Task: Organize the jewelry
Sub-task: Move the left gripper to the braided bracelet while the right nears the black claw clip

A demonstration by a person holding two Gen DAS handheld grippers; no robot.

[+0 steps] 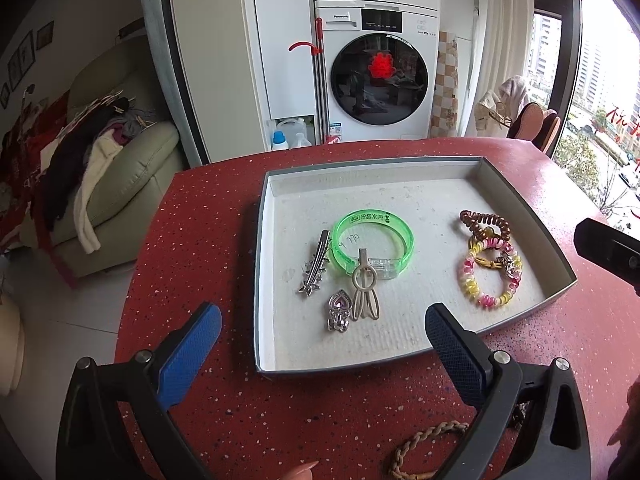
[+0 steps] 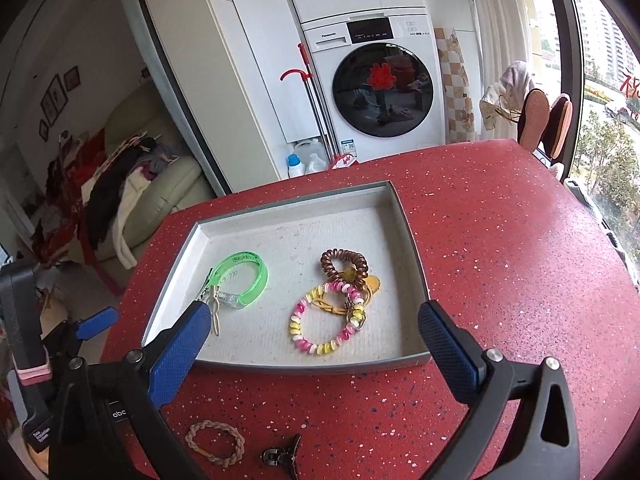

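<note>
A grey shallow tray [image 1: 262,280] [image 2: 416,248] sits on the red table. In it lie a green bangle [image 1: 372,246] [image 2: 244,280], a silver hair clip [image 1: 314,266], a beige clip [image 1: 365,294], a purple heart pendant [image 1: 339,310], a brown coil tie [image 1: 484,224] [image 2: 344,262] and a pink-yellow coil tie [image 1: 490,278] [image 2: 326,320]. A braided brown bracelet [image 1: 420,450] [image 2: 216,442] and a dark clip [image 2: 282,456] lie on the table in front of the tray. My left gripper [image 1: 322,354] is open and empty before the tray. My right gripper [image 2: 314,354] is open and empty over the tray's near edge.
The red speckled table [image 1: 192,240] [image 2: 520,260] ends at the left above a white floor. A washing machine [image 1: 376,76], a green sofa with clothes [image 1: 120,168] and a window at the right stand beyond.
</note>
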